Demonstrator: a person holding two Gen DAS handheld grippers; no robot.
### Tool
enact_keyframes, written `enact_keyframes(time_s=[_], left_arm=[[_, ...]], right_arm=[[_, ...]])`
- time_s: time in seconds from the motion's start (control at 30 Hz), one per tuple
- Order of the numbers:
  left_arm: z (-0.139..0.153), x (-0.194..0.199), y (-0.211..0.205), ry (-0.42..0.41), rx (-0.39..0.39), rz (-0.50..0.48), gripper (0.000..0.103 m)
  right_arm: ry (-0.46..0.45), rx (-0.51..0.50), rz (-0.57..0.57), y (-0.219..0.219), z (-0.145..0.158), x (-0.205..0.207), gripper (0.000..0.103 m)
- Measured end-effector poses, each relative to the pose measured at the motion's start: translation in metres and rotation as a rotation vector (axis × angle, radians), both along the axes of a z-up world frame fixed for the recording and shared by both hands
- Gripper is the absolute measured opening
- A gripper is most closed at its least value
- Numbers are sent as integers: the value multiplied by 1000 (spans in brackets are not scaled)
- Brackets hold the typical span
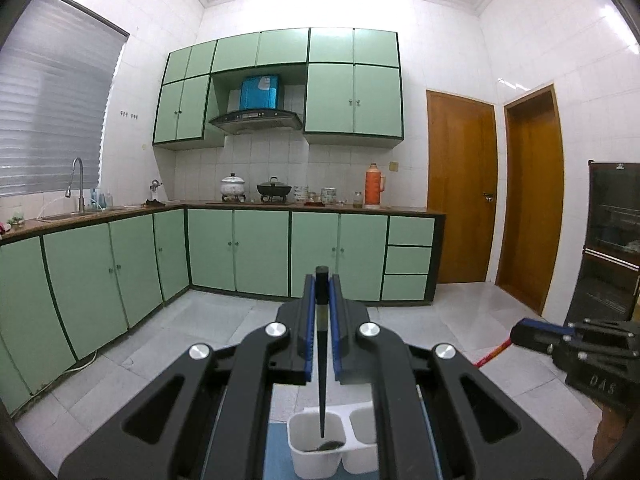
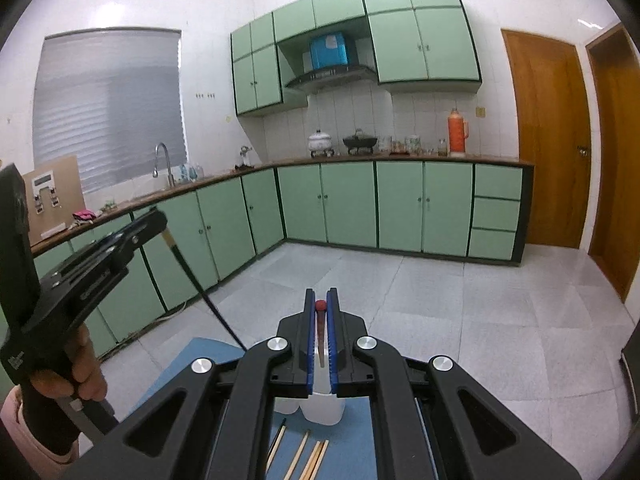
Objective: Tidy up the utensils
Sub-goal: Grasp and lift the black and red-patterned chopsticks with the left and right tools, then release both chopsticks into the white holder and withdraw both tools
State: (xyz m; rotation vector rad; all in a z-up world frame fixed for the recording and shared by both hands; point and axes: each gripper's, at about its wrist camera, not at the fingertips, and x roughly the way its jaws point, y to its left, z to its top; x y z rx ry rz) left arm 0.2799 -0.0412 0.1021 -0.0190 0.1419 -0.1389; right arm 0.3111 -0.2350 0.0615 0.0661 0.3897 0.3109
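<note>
My left gripper [image 1: 322, 284] is shut on a black chopstick [image 1: 321, 360] that hangs down into the left compartment of a white utensil holder [image 1: 316, 456] on a blue mat. My right gripper [image 2: 321, 300] is shut on a brown chopstick with a red tip [image 2: 321, 328], held upright above the white holder [image 2: 324, 408]. Several light wooden chopsticks [image 2: 308, 456] lie on the blue mat [image 2: 356, 432] in front of the holder. The left gripper [image 2: 144, 224] with its black chopstick [image 2: 204, 292] also shows in the right wrist view.
The right gripper [image 1: 560, 338] shows at the right of the left wrist view. Green kitchen cabinets [image 1: 260, 252] and a counter with pots and an orange thermos [image 1: 374, 186] stand beyond a grey tiled floor [image 2: 440, 300]. Wooden doors [image 1: 460, 188] are at the right.
</note>
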Motion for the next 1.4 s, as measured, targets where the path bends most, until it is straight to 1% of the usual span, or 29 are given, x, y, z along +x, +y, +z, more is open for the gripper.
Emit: enact_keyframes(time_s=[0.13,0.23,0.4,0.43,0.47,0.5,0.53,0.57,0.6,0.63,0.67,0.7,0.77,0.8,0.87,0.93,0.97,1.07,1.2,1.33,1.4], left_arm=[[-25,29,-7,43,13,-3,6],[-44,47,-9,98,21,-12,6],[-72,63,-4,196,38,-25,7],[-77,63,-3,210,38,-25,8],[-80,61,0,218,36,-26,16],[-83,61,4,223,34,-23,22],[-84,57,7,220,33,-18,36],[-84,53,12,215,33,-16,41],[-84,47,15,209,33,-17,41],[-84,40,18,205,32,-17,43],[-83,36,20,204,33,-15,50],[-83,28,23,200,30,-12,54],[-81,13,31,192,22,-3,65],[-82,5,34,189,20,4,67],[-87,-14,38,195,17,9,74],[-94,-33,42,212,21,17,76],[-98,-41,43,219,22,17,80],[-114,-66,46,266,45,19,86],[-139,-92,47,338,69,5,86],[-168,-116,42,407,103,2,86],[-185,-126,41,462,102,-7,86]], right_arm=[[59,-21,4,11,-22,28,5],[101,-31,10,15,-40,44,5],[170,-29,57,21,-65,59,6],[174,-28,57,21,-68,60,9],[179,-23,60,21,-71,60,18],[177,-16,56,19,-73,59,20],[173,-11,46,17,-73,56,23],[164,-7,34,14,-74,52,26],[149,-6,19,11,-73,46,27],[135,-8,3,8,-73,41,35],[116,-13,-18,6,-72,33,44],[100,-20,-37,3,-72,24,47],[79,-25,-54,-1,-74,7,53],[67,-25,-68,-4,-76,-5,54],[59,-18,-74,-7,-80,-23,59],[58,-17,-88,-10,-88,-44,62],[61,-14,-93,-11,-92,-51,64],[85,-1,-103,-14,-108,-78,65],[147,-22,-123,-11,-141,-107,65],[225,-24,-122,-9,-174,-125,65],[265,-38,-118,-2,-192,-135,65]])
